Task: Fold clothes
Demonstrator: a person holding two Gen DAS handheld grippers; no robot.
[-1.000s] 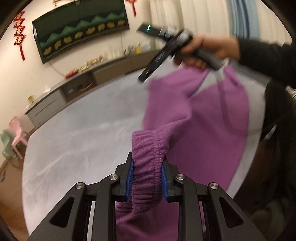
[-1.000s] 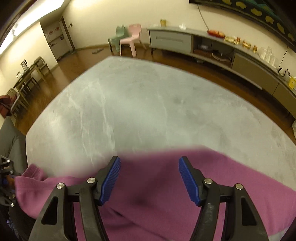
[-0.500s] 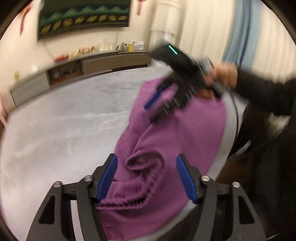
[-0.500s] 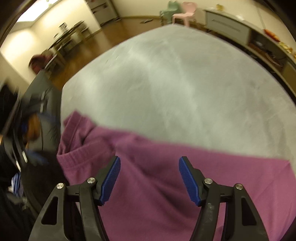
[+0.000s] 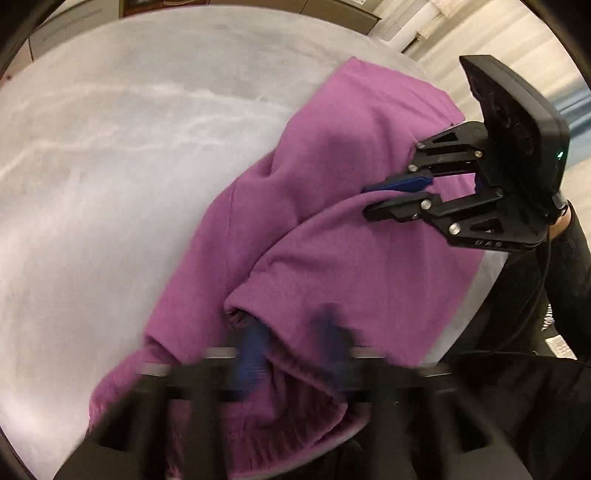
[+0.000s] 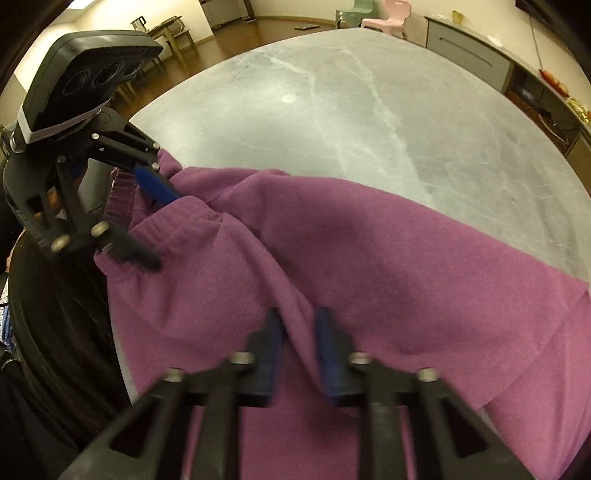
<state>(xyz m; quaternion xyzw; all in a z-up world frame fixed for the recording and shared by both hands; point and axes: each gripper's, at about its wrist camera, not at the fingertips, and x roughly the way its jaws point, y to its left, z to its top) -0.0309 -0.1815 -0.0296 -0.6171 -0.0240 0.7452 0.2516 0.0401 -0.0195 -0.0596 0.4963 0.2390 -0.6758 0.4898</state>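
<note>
A purple garment (image 5: 332, 240) (image 6: 369, 258) with an elastic waistband lies crumpled at the near edge of a grey marbled table (image 5: 110, 166) (image 6: 369, 110). My left gripper (image 5: 291, 347) is blurred and its jaws are closing on the bunched waistband end. From the right wrist view the left gripper (image 6: 147, 221) appears at the upper left with the waistband between its fingers. My right gripper (image 6: 299, 332) is closing on a raised fold of the cloth. In the left wrist view the right gripper (image 5: 388, 195) has its fingers nearly together with cloth between them.
The person's dark clothing (image 5: 535, 406) (image 6: 55, 332) stands against the table's near edge. Bare grey tabletop stretches beyond the garment. A long low sideboard (image 6: 480, 62) and small pink and green chairs (image 6: 373, 9) stand across the wooden floor.
The left gripper let go of the hanging waistband, opened wide, then dropped and closed on the garment again. The right gripper, open above the cloth before, has lowered and closed on a fold.
</note>
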